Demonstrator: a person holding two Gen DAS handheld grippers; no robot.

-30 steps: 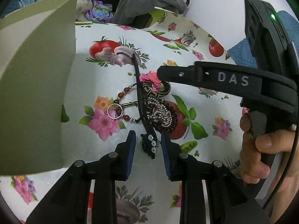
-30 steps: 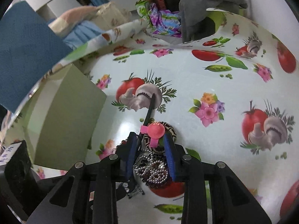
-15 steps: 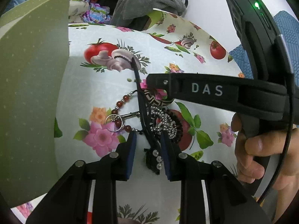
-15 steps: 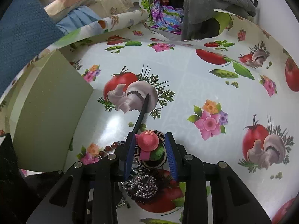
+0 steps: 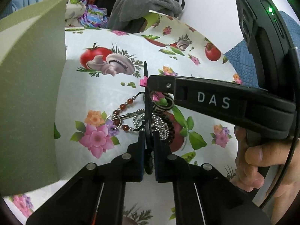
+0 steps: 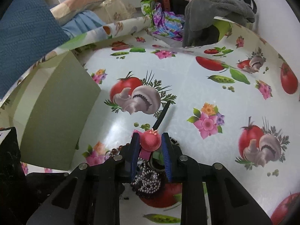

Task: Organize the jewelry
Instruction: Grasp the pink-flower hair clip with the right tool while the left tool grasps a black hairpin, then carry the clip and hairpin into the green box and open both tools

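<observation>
A pile of jewelry lies on the flowered tablecloth: a red bead bracelet (image 5: 121, 110), a silver ring (image 5: 112, 121), a silver ball chain (image 5: 159, 125) and a patterned bangle (image 5: 165, 103). My left gripper (image 5: 149, 146) is shut on the near end of a thin black hair clip (image 5: 147, 101). My right gripper (image 6: 151, 142) is shut on the pink strawberry ornament (image 6: 151, 140) at the clip's far part; the clip's black tip (image 6: 162, 116) sticks out beyond it. In the left wrist view the right gripper (image 5: 150, 86) crosses from the right, held by a hand (image 5: 262, 161).
A green open box (image 5: 31, 93) stands at the left; it also shows in the right wrist view (image 6: 56, 112). Clothes (image 6: 215, 5) and cloth bags lie beyond the table's far edge. A blue towel (image 6: 24, 37) is at the far left.
My left gripper has shut on the black clip's near end. My right gripper has closed on the strawberry ornament and lifted it slightly off the pile.
</observation>
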